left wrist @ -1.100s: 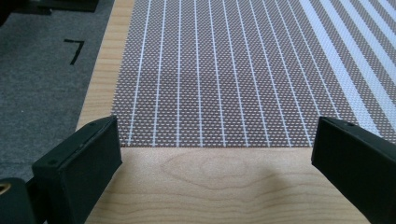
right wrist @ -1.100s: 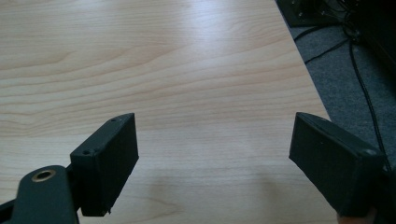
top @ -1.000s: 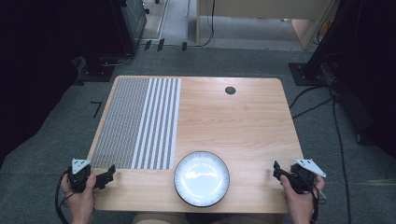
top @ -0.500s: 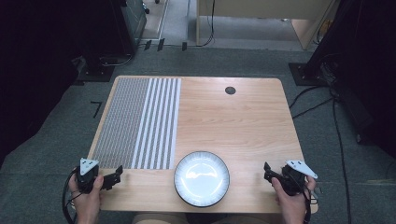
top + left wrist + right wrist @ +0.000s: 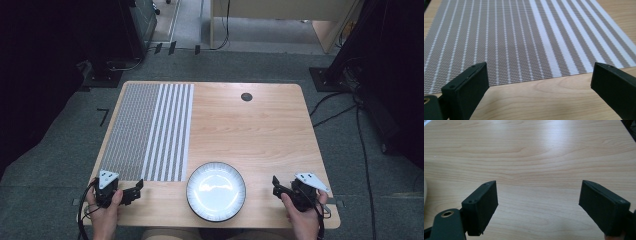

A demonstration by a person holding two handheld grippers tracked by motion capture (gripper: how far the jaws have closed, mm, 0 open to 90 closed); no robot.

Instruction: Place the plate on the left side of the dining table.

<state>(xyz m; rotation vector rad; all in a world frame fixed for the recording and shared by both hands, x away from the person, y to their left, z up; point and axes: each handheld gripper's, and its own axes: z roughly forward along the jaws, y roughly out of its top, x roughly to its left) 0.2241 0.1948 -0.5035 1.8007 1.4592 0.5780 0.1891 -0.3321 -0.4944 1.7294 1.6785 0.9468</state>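
Both pairs of jaws stand spread wide and hold nothing; the left gripper (image 5: 537,82) faces the near edge of the striped placemat (image 5: 524,40), the right gripper (image 5: 537,205) faces bare wood of the table (image 5: 536,152). In the high view the plate (image 5: 216,191) lies at the bottom centre, between both grippers and apart from each; it looks stiff, glazed, slippery and breakable, so I would take it at the rim. Both hands rest low at the bottom corners, jaws pointing inward.
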